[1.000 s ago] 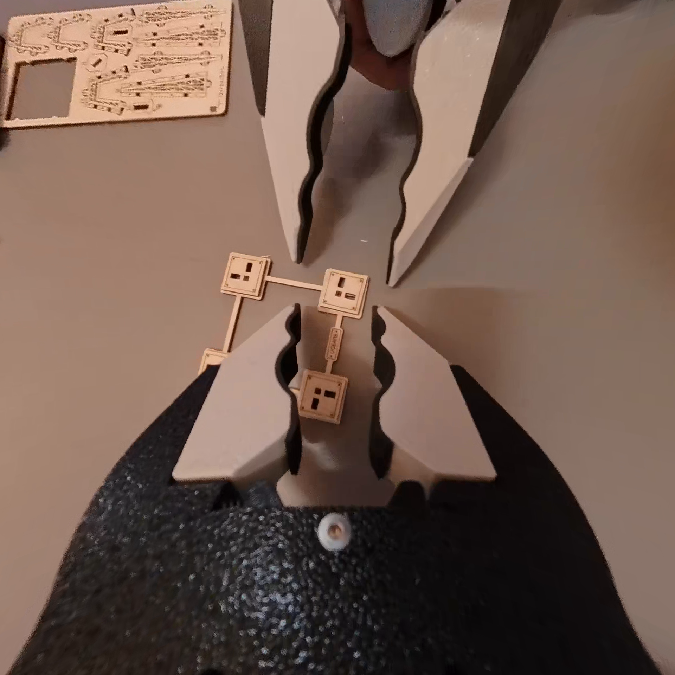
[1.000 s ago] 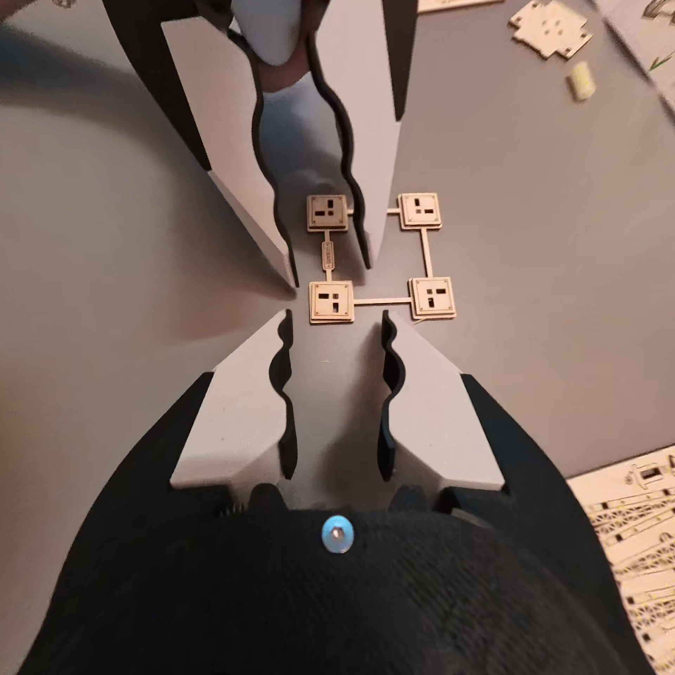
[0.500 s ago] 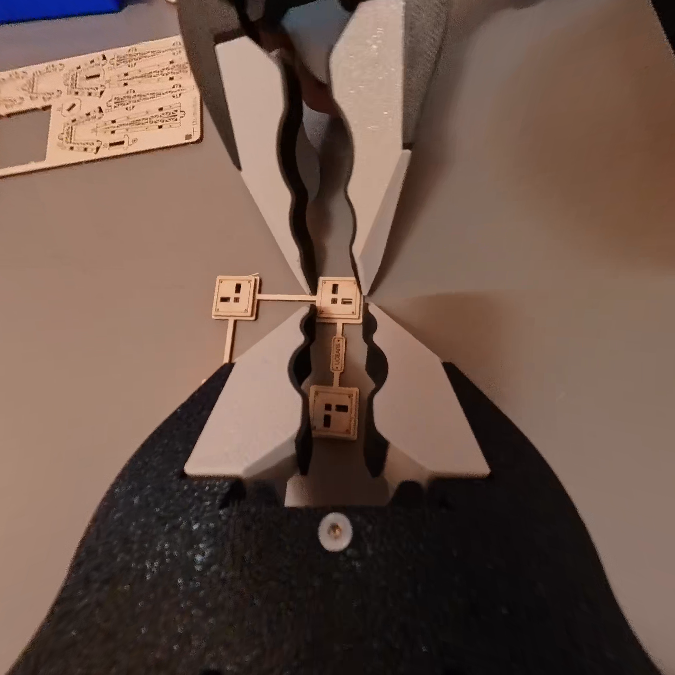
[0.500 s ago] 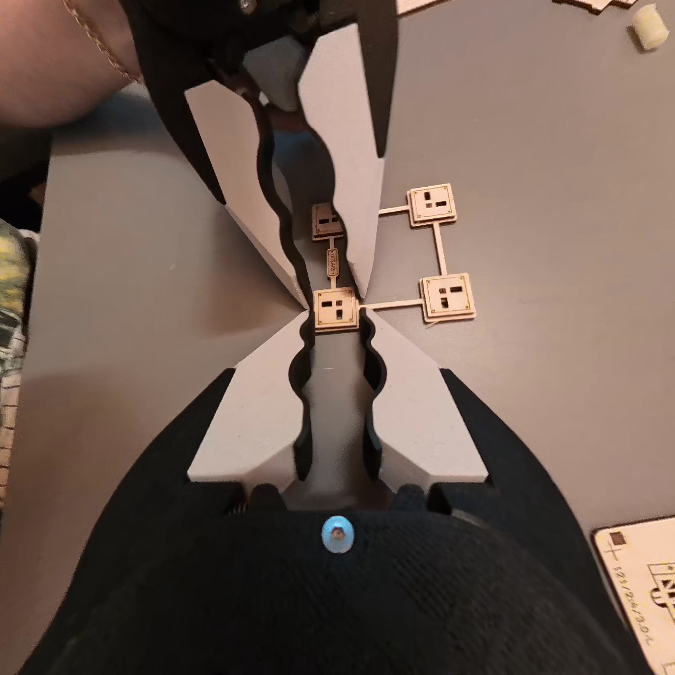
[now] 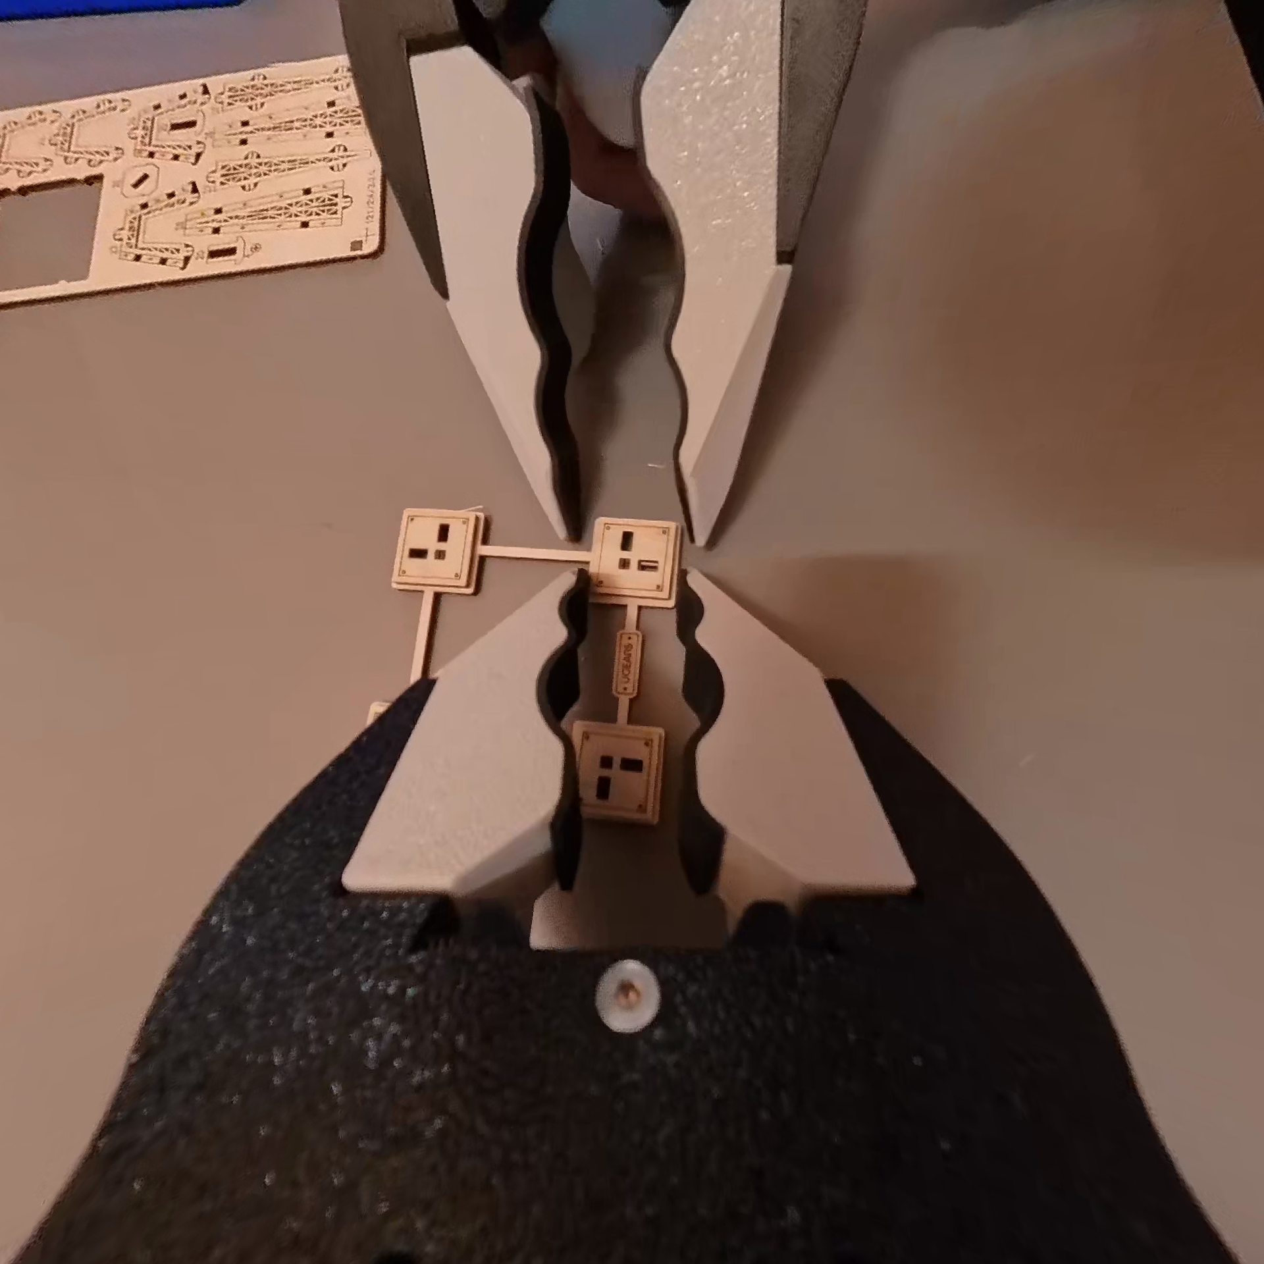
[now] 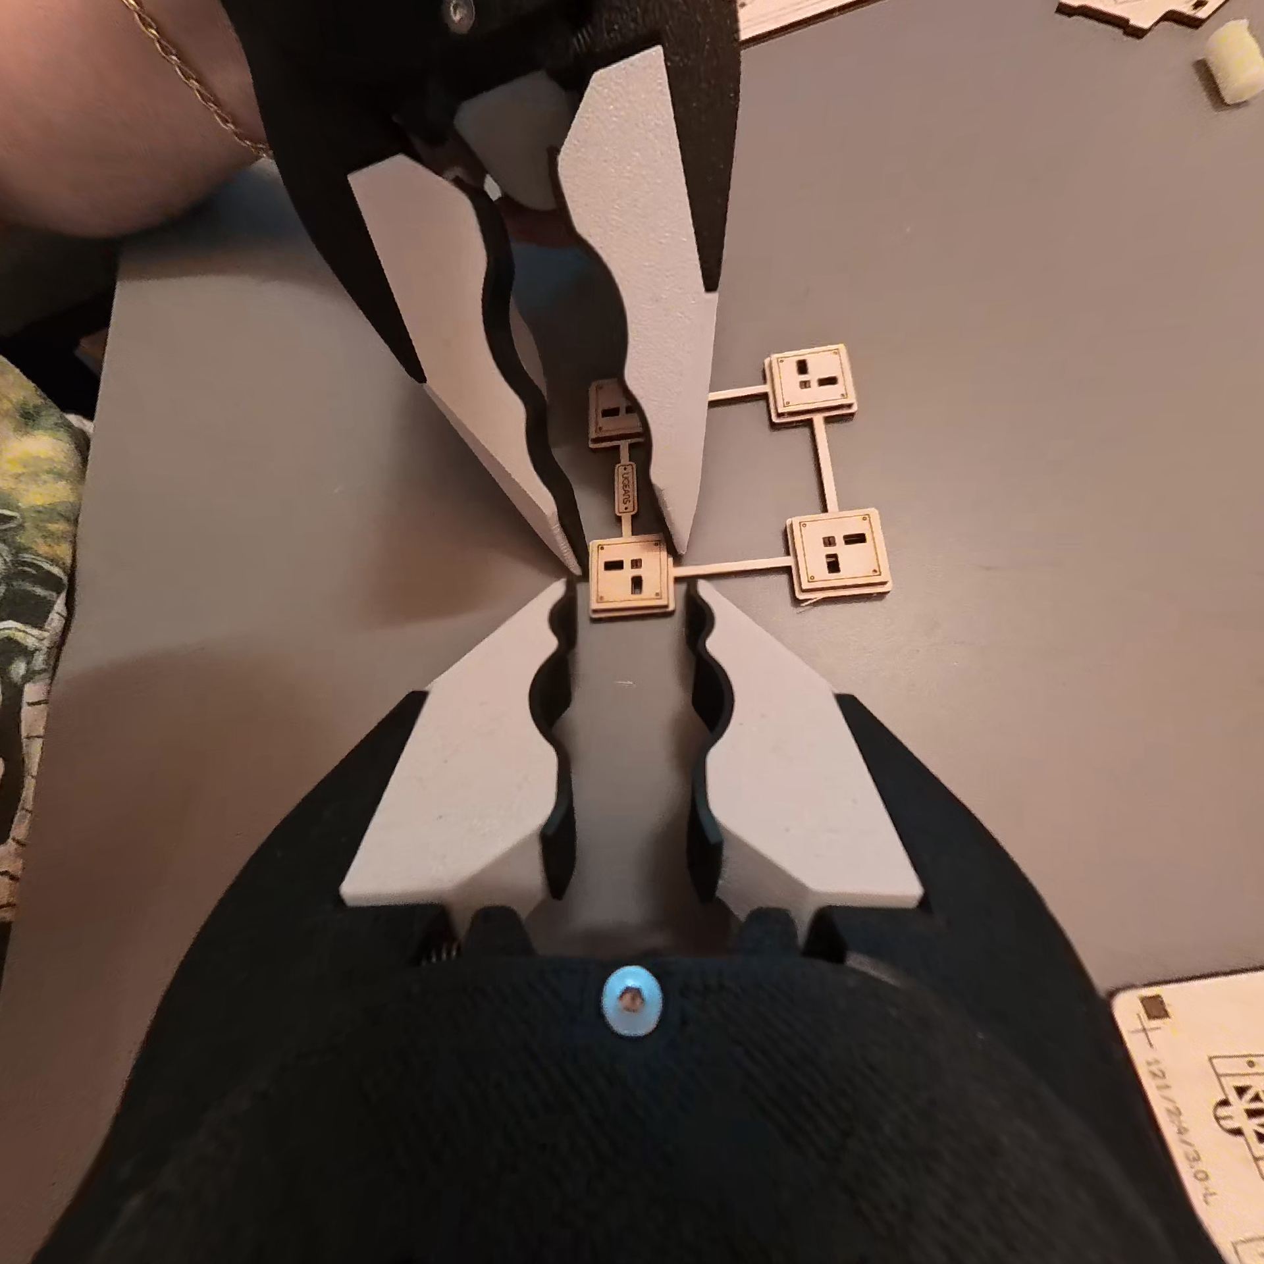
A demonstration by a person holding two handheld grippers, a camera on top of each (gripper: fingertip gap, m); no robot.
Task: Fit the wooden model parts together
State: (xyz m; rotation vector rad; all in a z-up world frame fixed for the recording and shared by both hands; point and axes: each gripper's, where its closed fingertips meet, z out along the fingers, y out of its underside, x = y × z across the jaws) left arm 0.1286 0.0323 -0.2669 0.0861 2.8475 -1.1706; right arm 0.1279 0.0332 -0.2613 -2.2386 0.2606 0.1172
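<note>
A small wooden frame (image 5: 636,561) of square pads joined by thin bars lies flat on the grey table (image 5: 205,479). It also shows in the right wrist view (image 6: 629,578). My left gripper (image 5: 629,578) straddles one side of the frame, with two of its squares between the fingers and small gaps showing. My right gripper (image 6: 629,591) faces it from the far side. Its tips flank the same corner square without clearly touching it. Both jaws are narrowly open. The tips of the two grippers nearly meet.
A laser-cut wooden parts sheet (image 5: 185,185) lies at the far left in the left wrist view. Another sheet (image 6: 1204,1128) is at the near right in the right wrist view. A small pale cylinder (image 6: 1231,72) lies at the far right. A person's forearm (image 6: 102,116) is at the far left. My two grippers' fingertips are within a few centimetres of each other.
Over the last second both grippers narrowed their jaws and closed in tip to tip around the frame's corner square. In the last half second the right jaws widened slightly.
</note>
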